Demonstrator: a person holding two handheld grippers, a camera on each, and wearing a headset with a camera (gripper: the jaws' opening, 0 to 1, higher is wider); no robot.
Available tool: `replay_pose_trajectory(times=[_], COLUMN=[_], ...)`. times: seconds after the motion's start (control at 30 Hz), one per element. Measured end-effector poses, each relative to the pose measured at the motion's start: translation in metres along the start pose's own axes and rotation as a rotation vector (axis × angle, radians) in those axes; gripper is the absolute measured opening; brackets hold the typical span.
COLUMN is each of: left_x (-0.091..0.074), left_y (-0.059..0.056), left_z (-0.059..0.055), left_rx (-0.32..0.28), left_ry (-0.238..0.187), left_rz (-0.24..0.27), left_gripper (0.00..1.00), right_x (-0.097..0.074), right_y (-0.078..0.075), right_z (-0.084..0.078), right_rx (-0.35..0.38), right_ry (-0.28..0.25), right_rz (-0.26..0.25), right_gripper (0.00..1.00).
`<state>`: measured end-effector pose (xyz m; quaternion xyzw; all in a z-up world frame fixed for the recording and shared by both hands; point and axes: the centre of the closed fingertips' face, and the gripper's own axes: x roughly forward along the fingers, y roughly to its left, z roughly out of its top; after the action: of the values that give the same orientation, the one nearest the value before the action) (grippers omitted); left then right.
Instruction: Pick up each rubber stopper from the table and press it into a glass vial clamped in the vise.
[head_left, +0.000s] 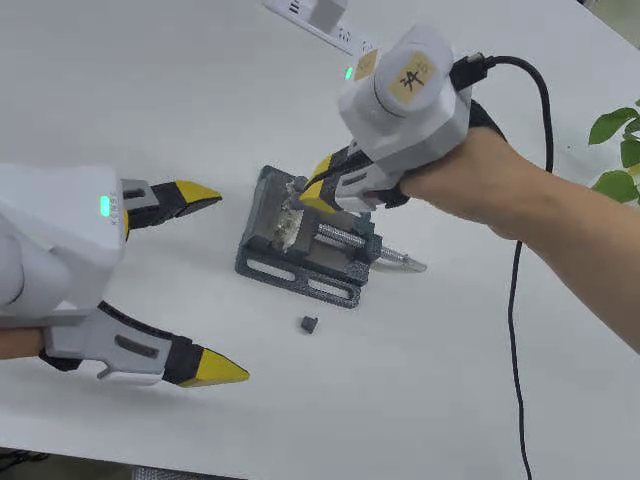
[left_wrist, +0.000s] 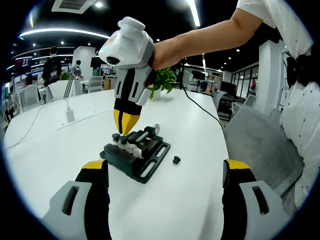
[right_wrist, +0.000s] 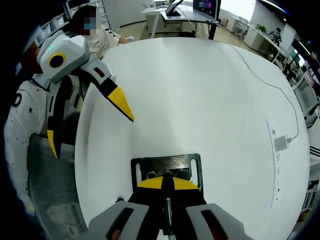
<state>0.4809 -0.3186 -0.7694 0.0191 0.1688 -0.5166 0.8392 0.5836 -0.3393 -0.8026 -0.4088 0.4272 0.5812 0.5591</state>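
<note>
Mid-table (head_left: 450, 400): vise (head_left: 305, 250), with vials (head_left: 288, 225) standing in a row between its clamping faces. The right gripper (head_left: 308, 192) is directly above the vials, tips pointing down at them. One loose stopper (head_left: 308, 324) lies on the table just in front of the vise, not touching it. The left gripper (head_left: 232, 286) is well apart, left of the vise. A power strip (head_left: 315, 18) lies at the far edge, and a plant (head_left: 620, 150) is at far right.

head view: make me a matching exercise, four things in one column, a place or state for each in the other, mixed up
1 left gripper
2 right gripper
3 stopper
4 plant

a loose on the table
b jaws wide open
c right edge of the view
d jaws together at the vise

Pairs: 1-b, 2-d, 3-a, 4-c
</note>
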Motion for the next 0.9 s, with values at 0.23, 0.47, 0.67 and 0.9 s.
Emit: replay_pose_trajectory(times=[0.23,0.47,0.67,0.9], left_x=[0.0007,-0.0003,-0.0001,0.0013], left_y=[-0.0002,0.0007,0.0007,-0.0006], left_z=[0.0006,0.0005,-0.0003,0.0011], left_rx=[-0.001,-0.005,-0.008,-0.01], left_ry=[-0.002,-0.003,-0.003,-0.009], left_rz=[-0.002,0.001,0.0,-0.004], left_gripper=[0.94,0.94,0.93,0.93], right_x=[0.0024,0.004,0.005,0.0066], right_y=[-0.0004,0.0001,-0.0002,-0.0006], right_z=[-0.0007,-0.0028,-0.0029,-0.0029], right_rx=[0.001,0.0,0.003,-0.009], right_ry=[0.003,0.011,0.011,0.035], right_rz=[0.006,0.01,0.014,0.023], right_gripper=[0.0,0.0,0.0,0.0])
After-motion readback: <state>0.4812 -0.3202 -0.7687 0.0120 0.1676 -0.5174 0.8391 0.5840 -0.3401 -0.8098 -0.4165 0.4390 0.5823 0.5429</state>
